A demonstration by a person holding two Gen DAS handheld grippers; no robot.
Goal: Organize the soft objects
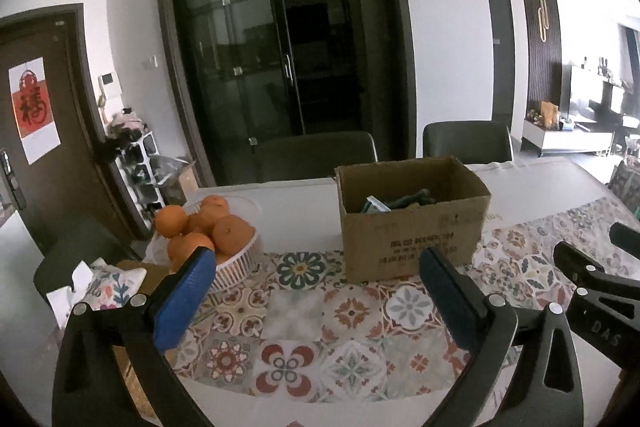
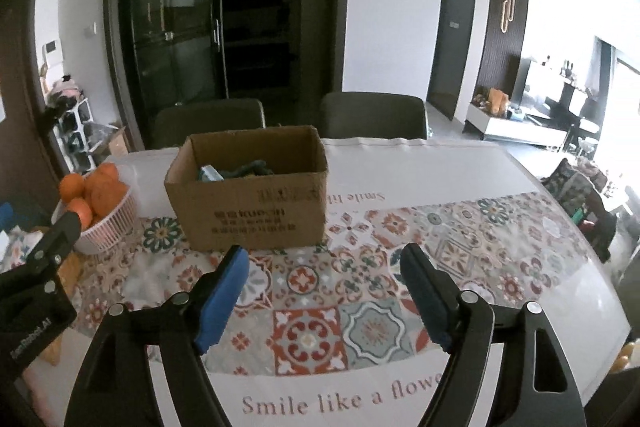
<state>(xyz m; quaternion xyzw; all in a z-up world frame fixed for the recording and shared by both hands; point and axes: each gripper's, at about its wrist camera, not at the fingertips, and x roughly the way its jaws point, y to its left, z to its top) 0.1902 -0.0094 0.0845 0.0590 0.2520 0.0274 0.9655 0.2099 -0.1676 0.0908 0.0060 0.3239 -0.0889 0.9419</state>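
Both tools gape wide, holding nothing: left tool [image 1: 316, 291], right tool [image 2: 324, 291]. Soft items [image 2: 236, 169] sit in the box [image 2: 256, 215], frame centre. Risk I see: left tool swinging toward upper left clips the oranges [image 1: 200, 227], toppling their basket [image 1: 236, 267].

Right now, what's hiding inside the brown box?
Inside the cardboard box I can see a dark green soft thing and a light teal packet beside it. The box walls cover everything lower down, so I can't tell what else is in there.
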